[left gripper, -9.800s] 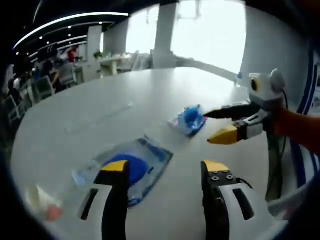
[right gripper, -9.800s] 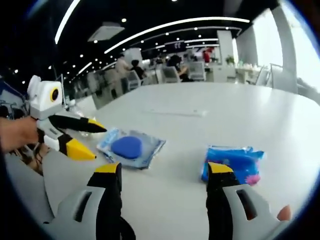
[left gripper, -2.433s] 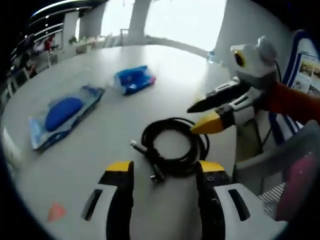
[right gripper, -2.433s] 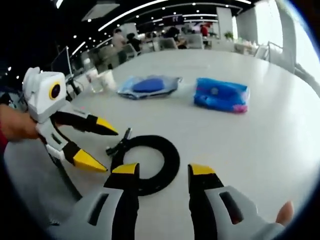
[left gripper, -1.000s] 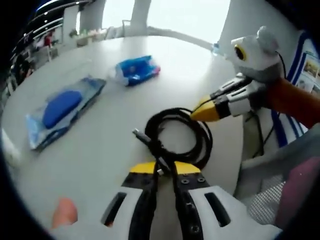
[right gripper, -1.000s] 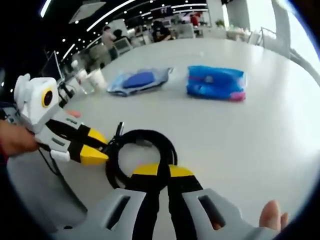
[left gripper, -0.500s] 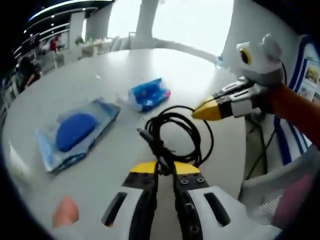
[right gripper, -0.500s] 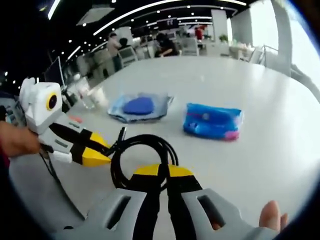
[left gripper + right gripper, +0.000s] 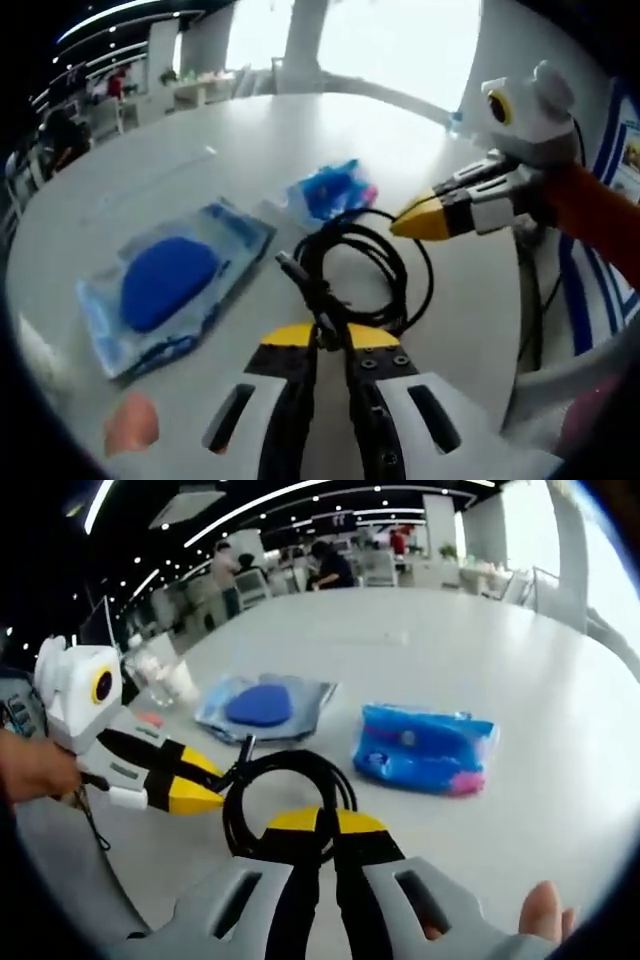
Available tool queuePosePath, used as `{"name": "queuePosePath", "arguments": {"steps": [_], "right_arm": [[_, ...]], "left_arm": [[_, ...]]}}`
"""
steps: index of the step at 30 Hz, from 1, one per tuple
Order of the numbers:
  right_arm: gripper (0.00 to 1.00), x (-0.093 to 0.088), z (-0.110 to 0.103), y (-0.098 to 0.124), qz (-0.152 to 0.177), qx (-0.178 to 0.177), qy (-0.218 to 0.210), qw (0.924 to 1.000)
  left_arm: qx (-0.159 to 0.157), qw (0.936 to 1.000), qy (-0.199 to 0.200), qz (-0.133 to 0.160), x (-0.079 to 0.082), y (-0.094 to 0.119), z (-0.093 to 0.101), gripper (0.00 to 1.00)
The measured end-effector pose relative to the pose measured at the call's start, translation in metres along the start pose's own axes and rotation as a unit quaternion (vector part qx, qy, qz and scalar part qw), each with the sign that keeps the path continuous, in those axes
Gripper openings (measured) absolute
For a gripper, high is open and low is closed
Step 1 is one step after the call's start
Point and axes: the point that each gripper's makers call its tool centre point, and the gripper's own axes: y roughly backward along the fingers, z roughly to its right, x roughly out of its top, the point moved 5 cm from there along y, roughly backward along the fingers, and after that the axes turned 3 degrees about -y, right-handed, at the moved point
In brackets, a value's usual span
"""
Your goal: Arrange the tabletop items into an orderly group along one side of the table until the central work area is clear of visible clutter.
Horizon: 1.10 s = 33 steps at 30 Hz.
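The left gripper (image 9: 330, 337) is clamped on the black cable (image 9: 355, 275) at the coil's near edge, jaws pressed together around the strands. The right gripper (image 9: 320, 823) is likewise closed on the cable (image 9: 285, 780) — its yellow tips meet over the loop. In each view the other gripper is seen at the coil's far side, tips drawn together against the cable. Beyond the coil, on the white table (image 9: 420, 650), a blue packet (image 9: 425, 748) lies just beside it, and a clear pouch (image 9: 262, 706) with a blue pad lies near — both resting flat.
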Motion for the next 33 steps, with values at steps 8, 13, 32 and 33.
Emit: {"name": "queuePosePath", "arguments": {"steps": [8, 13, 32, 33], "right_arm": [[0.04, -0.007, 0.008, -0.016, -0.022, 0.000, -0.009, 0.9997], [0.05, -0.013, 0.010, -0.021, -0.031, 0.000, -0.012, 0.9995], [0.05, -0.020, 0.011, -0.031, -0.043, 0.002, -0.014, 0.9990], [0.05, -0.021, 0.011, -0.031, -0.043, 0.002, -0.014, 0.9990]], "left_arm": [[-0.003, 0.9997, 0.004, -0.022, -0.007, -0.014, -0.005, 0.08], [-0.002, 0.9996, 0.007, -0.026, -0.008, -0.014, -0.005, 0.08], [0.005, 0.9996, 0.001, -0.026, -0.015, -0.016, -0.008, 0.10], [0.005, 0.9997, 0.001, -0.026, -0.015, -0.016, -0.008, 0.10]]}}
